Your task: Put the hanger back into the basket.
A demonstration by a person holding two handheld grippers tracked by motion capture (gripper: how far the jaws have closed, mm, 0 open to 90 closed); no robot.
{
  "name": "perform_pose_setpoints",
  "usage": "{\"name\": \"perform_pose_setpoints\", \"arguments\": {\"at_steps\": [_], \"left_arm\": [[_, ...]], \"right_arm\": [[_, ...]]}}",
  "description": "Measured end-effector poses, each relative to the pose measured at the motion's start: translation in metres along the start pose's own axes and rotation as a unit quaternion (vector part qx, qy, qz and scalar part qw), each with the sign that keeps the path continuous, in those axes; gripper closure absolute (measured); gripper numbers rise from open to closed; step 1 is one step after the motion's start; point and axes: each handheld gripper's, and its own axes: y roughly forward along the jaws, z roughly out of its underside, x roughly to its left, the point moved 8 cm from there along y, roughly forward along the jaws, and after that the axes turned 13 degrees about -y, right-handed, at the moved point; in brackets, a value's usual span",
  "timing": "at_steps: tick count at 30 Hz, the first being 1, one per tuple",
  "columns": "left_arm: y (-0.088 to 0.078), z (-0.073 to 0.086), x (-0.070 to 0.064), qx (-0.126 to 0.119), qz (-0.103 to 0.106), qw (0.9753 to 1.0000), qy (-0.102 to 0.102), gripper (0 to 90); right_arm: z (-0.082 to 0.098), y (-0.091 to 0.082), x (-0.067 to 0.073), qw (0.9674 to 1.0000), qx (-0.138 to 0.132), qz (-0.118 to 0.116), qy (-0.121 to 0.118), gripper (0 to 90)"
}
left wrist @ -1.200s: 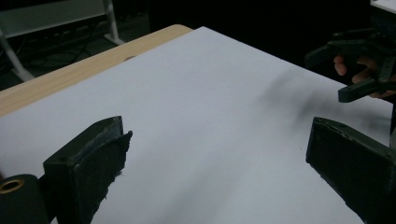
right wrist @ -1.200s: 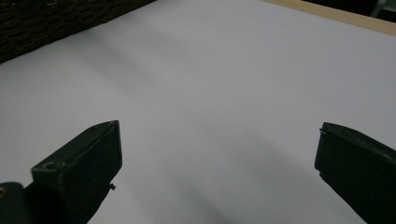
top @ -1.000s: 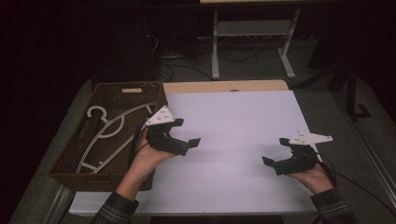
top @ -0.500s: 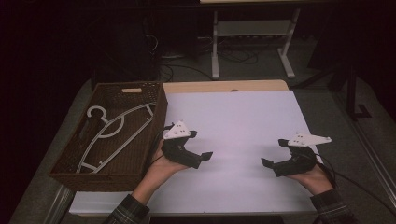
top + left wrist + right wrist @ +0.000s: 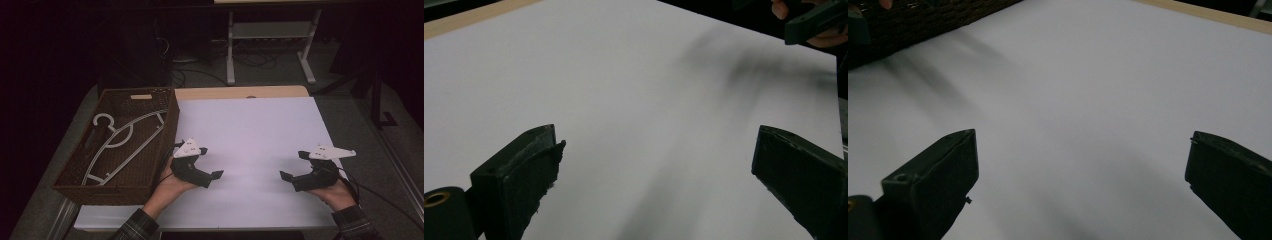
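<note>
Over on the far left we see the wicker basket (image 5: 70,175) sitting at the table's left edge, and inside it a white clothes hanger (image 5: 120,142) lying flat, its hook toward the basket's far left corner. Just to the right of the basket comes the left gripper (image 5: 210,162), held in the person's left hand (image 5: 167,186) low over the white table top (image 5: 250,130). From its own camera we see its two black jaws spread wide with nothing but bare white surface between them, so it is open and empty. It is near the basket's right wall but apart from it, and the hanger lies well clear of it. Across a stretch of table we reach the right gripper (image 5: 292,165), resting in the right hand (image 5: 337,194) near the table's right edge. Its jaws too stand wide apart in its own view, gripping nothing, and they point toward the left gripper.
</note>
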Motion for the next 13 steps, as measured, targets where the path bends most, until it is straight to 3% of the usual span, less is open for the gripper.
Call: {"name": "perform_pose_setpoints", "arguments": {"at_steps": [13], "left_arm": [[0.0062,0.0045,0.0012,0.004,-0.002,1.0,0.0,5.1]], "right_arm": [[0.0094,-0.0043,0.0041,1.0,0.002,0.001,0.0,0.3]]}}
